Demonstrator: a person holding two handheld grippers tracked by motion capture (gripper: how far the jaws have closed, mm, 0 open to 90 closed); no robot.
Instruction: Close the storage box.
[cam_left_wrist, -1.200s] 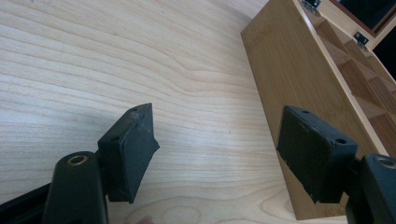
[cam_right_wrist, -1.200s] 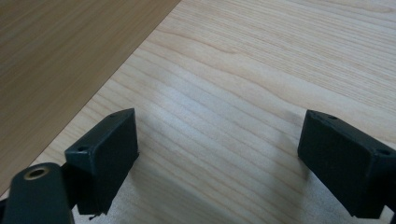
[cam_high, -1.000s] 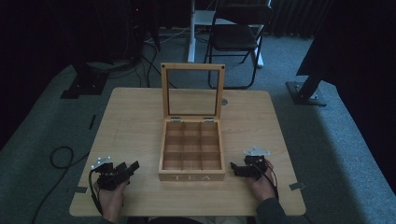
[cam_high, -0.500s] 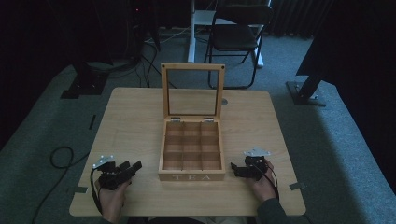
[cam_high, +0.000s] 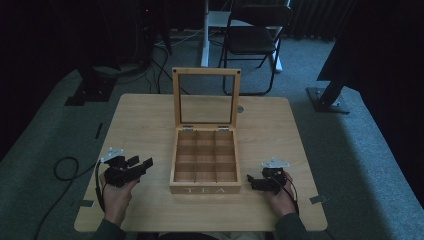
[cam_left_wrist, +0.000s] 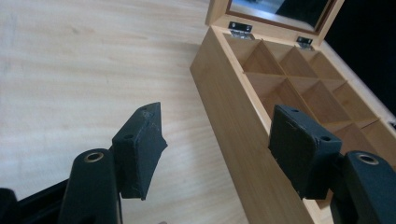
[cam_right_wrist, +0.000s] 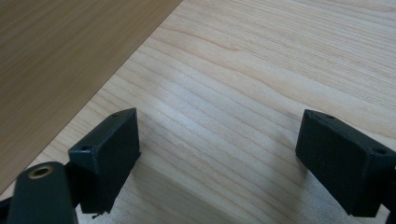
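A wooden tea box (cam_high: 205, 160) sat near the middle of the light wooden table (cam_high: 280, 125), its glass-paned lid (cam_high: 205, 97) standing upright on two hinges at the far side; the compartments inside lay bare, and the word TEA showed on the near wall. The left gripper (cam_high: 141, 165) hung just beside the box's left wall, held in the person's left hand (cam_high: 118, 194), raised a little off the tabletop and pointing toward the box; its jaws had just closed in somewhat and then eased apart a touch, and they stood well apart with nothing between them; from the left gripper view the left wall of the box ran up between the two black pads (cam_left_wrist: 140, 148), untouched. The right gripper (cam_high: 252, 181) rested low by the box's near right corner, in the right hand (cam_high: 280, 197); its jaws gaped wide over bare tabletop and held nothing; the box's right wall passed close beside one pad (cam_right_wrist: 106, 154) without touching it.
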